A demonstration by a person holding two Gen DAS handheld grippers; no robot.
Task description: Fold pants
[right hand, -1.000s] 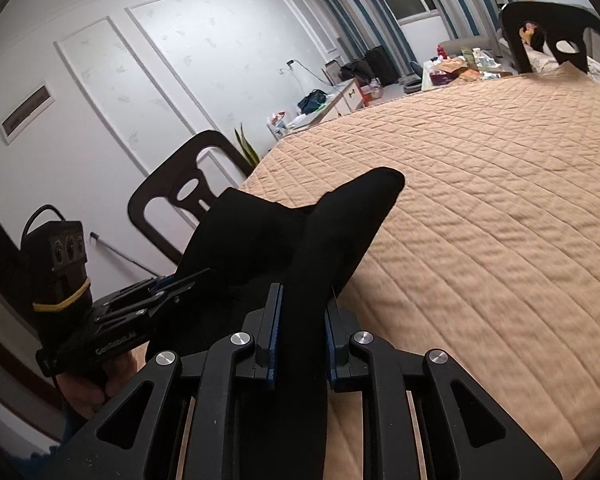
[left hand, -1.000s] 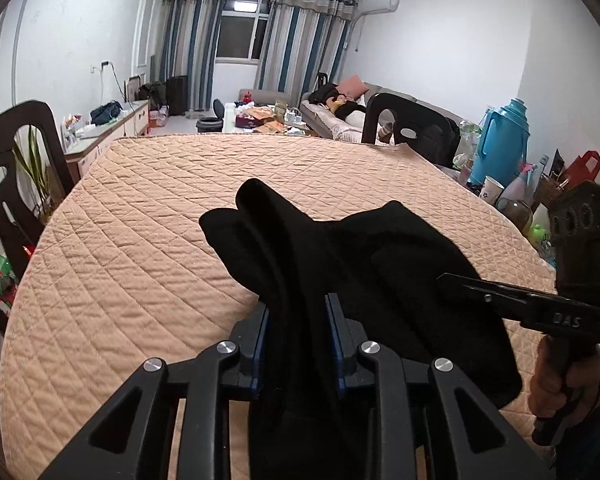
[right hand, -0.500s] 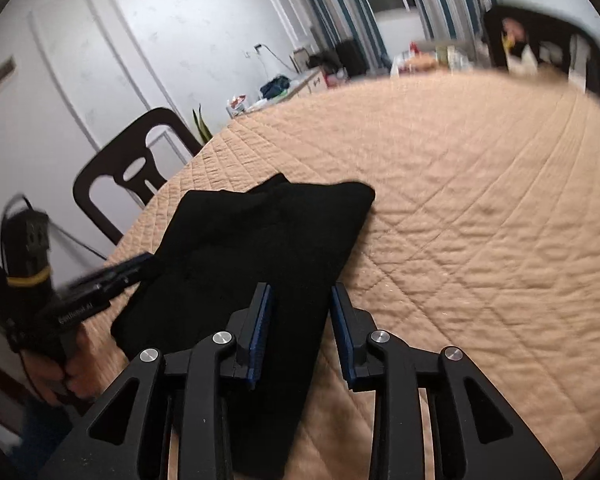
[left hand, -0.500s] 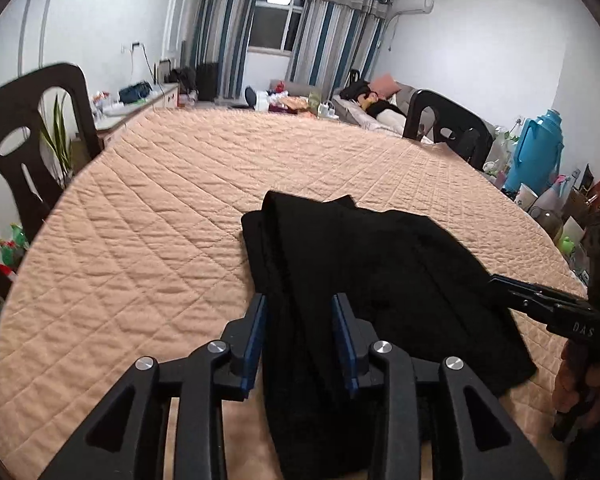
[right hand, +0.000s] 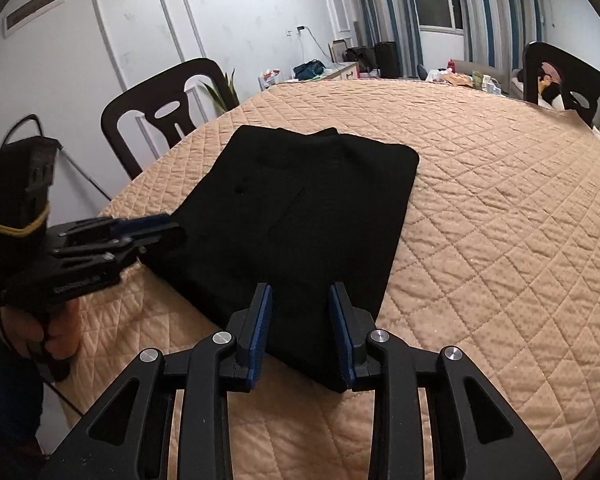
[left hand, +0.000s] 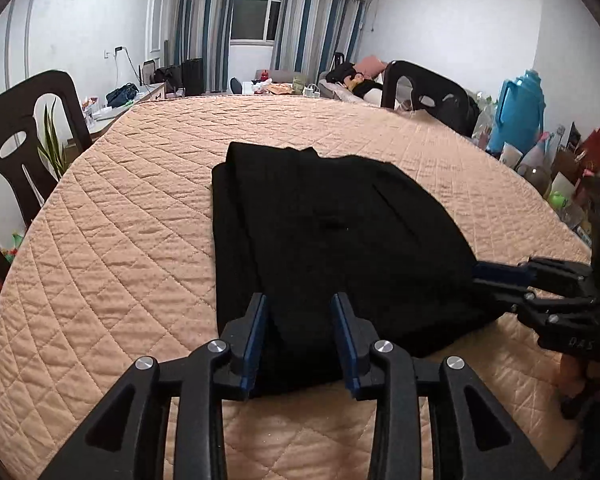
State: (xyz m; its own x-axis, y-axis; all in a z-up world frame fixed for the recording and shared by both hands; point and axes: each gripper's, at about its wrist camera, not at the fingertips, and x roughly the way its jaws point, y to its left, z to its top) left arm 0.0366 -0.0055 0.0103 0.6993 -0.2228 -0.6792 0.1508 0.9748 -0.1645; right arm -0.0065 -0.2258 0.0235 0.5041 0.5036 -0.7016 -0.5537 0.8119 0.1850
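The black pants [left hand: 324,232] lie folded flat in a rectangle on the tan quilted table cover [left hand: 120,240]; they also show in the right wrist view [right hand: 308,208]. My left gripper [left hand: 300,340] is open, its jaws astride the near edge of the pants at the left corner. My right gripper [right hand: 302,332] is open too, astride the near edge at the right corner. Each gripper shows in the other's view: the right one [left hand: 500,276] at the pants' right edge, the left one [right hand: 148,228] at their left edge.
Dark chairs stand at the table's left [left hand: 20,132] and far right [left hand: 424,88]. A blue thermos [left hand: 516,112], cups and bags crowd the right side beyond the table. A sofa and curtained window are at the back.
Both grippers lowered the lifted pants onto the table and opened, releasing the cloth. The pants went from a raised, bunched shape to a flat folded rectangle.
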